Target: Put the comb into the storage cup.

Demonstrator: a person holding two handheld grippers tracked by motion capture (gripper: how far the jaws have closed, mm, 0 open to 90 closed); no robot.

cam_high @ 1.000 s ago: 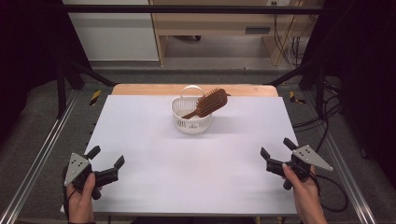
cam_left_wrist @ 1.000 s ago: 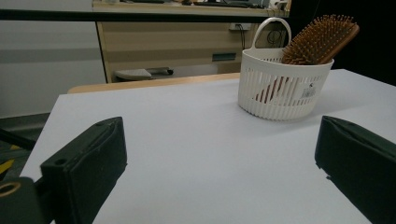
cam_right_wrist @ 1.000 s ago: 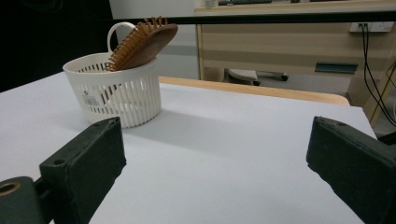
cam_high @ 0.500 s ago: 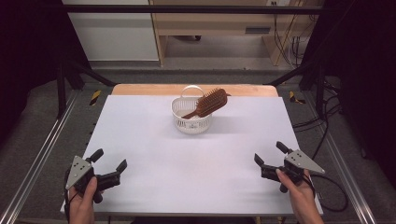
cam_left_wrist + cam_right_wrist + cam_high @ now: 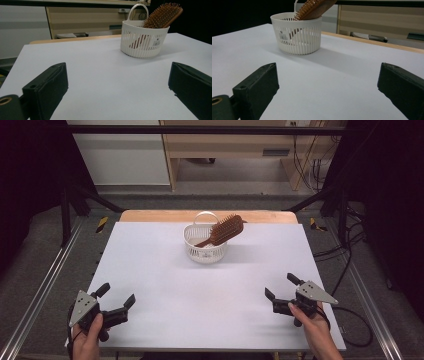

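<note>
A white slotted basket (image 5: 205, 249) with a handle stands at the far middle of the white table (image 5: 200, 305). A brown wooden hairbrush (image 5: 227, 228) leans in it, bristle head sticking out over the right rim. My left gripper (image 5: 117, 294) is held open at the near left, nothing between its jaws. At the near right my right gripper (image 5: 280, 285) is also open and empty. The left gripper view has the basket (image 5: 142, 40) and brush (image 5: 163, 15) far beyond the spread jaws. In the right gripper view the basket (image 5: 298, 33) and brush (image 5: 314, 6) stand ahead to the left.
A wooden strip (image 5: 150, 215) runs along the table's far edge. Metal rails (image 5: 45, 280) flank the table on both sides. Cables (image 5: 350, 320) trail off the right edge. A shelf unit (image 5: 225, 150) stands on the floor behind.
My right gripper has slid left and a little nearer to the table's front edge. The left gripper has drifted slightly nearer too. Basket and brush have not moved.
</note>
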